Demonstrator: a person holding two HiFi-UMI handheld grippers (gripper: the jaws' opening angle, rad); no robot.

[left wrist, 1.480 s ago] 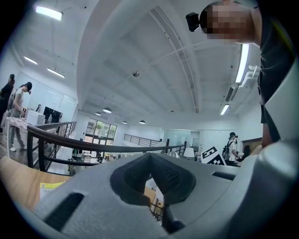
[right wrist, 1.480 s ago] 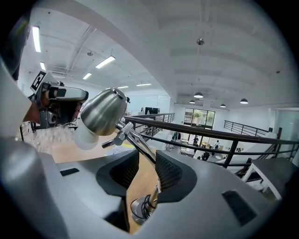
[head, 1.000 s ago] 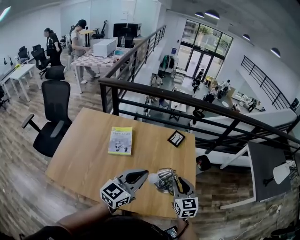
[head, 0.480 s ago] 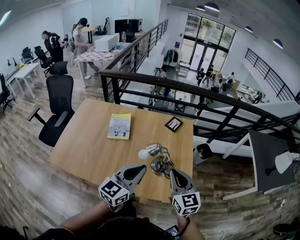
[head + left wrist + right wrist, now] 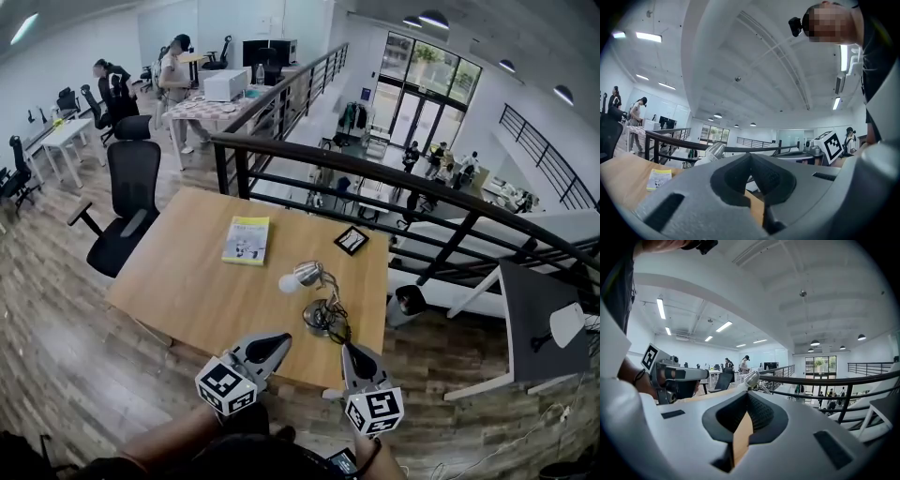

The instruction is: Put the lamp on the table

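**Head view:** The lamp (image 5: 315,298) stands on the surface (image 5: 187,281), close to its near right edge. Its round base sits flat and a short neck rises from it. The shade's long axis runs roughly level and its white bulb end points to the person's left. A tangle of cord lies over the base, so the base's outline is hard to make out.

A book (image 5: 247,240) and a small black frame (image 5: 352,240) lie farther back, well apart from the lamp.

The left gripper (image 5: 275,343) and the right gripper (image 5: 349,352) hang below the near edge, on either side of the lamp and touching neither it nor each other. Both point forward and slightly inward, with their marker cubes nearest the camera. The person's forearms are cut off at the bottom.

**Left gripper view:** The fingers (image 5: 736,176) are pressed together at the tips and hold nothing. Only the shade shows above them, to the left, with its bulb end facing left. The gripper body hides the base.

**Right gripper view:** The fingers (image 5: 761,411) meet at the tips and are empty, with a strip of wood showing in the notch under them. The shade peeks just over the tips, and the rest of the lamp is hidden.
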